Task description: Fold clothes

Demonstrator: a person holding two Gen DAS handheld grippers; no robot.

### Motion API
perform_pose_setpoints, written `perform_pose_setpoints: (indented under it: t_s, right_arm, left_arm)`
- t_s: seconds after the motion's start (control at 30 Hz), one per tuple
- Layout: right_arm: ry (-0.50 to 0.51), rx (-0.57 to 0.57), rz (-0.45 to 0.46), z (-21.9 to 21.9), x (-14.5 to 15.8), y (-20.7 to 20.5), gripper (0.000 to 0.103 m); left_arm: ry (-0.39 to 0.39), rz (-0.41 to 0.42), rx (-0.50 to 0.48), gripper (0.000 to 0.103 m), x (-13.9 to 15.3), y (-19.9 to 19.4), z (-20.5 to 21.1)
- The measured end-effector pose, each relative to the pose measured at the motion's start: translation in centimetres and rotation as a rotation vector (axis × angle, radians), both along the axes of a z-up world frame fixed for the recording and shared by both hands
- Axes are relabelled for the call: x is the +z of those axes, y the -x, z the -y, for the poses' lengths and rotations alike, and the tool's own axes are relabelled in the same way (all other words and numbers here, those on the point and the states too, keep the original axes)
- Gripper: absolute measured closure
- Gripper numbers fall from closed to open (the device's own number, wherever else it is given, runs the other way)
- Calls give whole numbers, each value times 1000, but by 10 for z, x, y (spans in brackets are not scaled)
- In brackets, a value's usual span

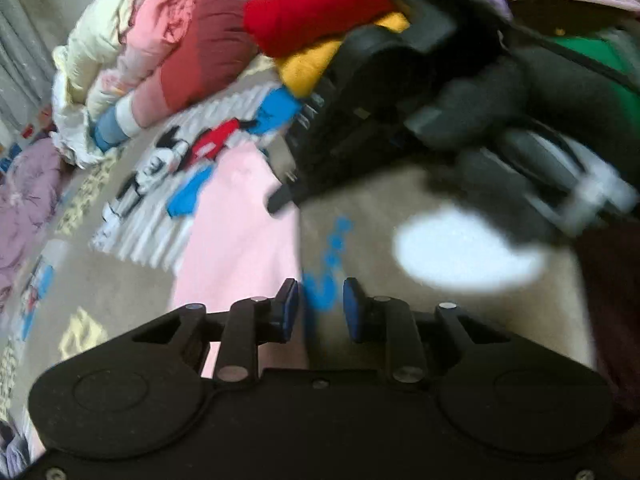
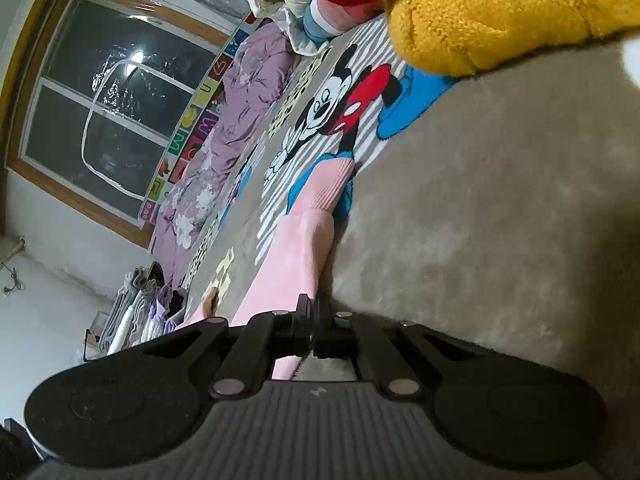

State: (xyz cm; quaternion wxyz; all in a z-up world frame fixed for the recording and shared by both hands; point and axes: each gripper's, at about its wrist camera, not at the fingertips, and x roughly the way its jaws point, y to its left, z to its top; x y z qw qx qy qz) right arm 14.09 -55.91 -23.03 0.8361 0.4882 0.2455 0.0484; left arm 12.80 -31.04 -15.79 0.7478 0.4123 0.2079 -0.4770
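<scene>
A beige fleece garment [image 1: 400, 208] with a blue print and a white patch lies on the cartoon-mouse rug [image 1: 168, 160], its edge over a pink garment [image 1: 240, 232]. My left gripper [image 1: 321, 308] straddles that edge. Its blue pads [image 1: 289, 308] stand a narrow gap apart, and the beige fleece fills the gap. The picture is blurred. My right gripper [image 1: 280, 200] reaches in from the upper right, its tip at the same edge. In the right wrist view the right gripper [image 2: 316, 318] is shut, and the pink garment [image 2: 296, 248] runs up into its fingers beside the beige fleece [image 2: 480, 220].
A red garment [image 1: 320, 12] lies on a yellow one [image 1: 308, 64] at the far end of the rug. Piled quilts [image 1: 160, 40] sit beyond, and a purple quilt [image 2: 240, 112] lies along the wall. Folded clothes [image 2: 136, 312] and a person's toes [image 2: 210, 300] are under the window [image 2: 120, 100].
</scene>
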Motion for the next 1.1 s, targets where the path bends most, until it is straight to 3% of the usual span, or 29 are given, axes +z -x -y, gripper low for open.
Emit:
perform_pose_setpoints:
  t_s: [0.13,0.23,0.3,0.4,0.5,0.57,0.67,0.77,0.87,0.9,1.0,1.03,1.1]
  right_arm:
    - [-8,-3,7,1,0,0,103]
    - [-12,-6,12,1,0,1,103]
    - [-8,-9,12,0,0,1,103]
    - [1,-15,15,-2,1,2,103]
    - [-2,-35,32,-1,5,8,102]
    - [19,-78,75,0,13,19,88]
    - [67,-114,200,-4,31,41,75]
    - [140,-40,276,-26,48,46,75]
    - [152,109,310,-62,55,40,75]
    - [163,159,295,-75,54,36,75]
    - [267,274,111,-112,38,19,73]
    - [291,263,41,-114,32,15,89]
    - [255,168,21,-98,35,20,91]
  left_arm:
    - [8,-18,9,78,10,16,-40]
    - [110,-15,93,70,24,15,-58]
    - [152,1,132,60,24,14,-56]
    - [106,-15,170,53,9,6,-45]
    - [115,90,194,53,5,28,-50]
    - [161,101,227,52,8,42,-64]
    - [213,80,263,52,10,59,-89]
    - [260,40,306,51,13,68,-108]
    - [280,20,340,47,12,69,-119]
    - [282,22,350,47,12,69,-122]
    - [290,32,369,46,14,67,-131]
    - [298,36,372,46,17,67,-135]
    - [319,41,382,41,20,68,-146]
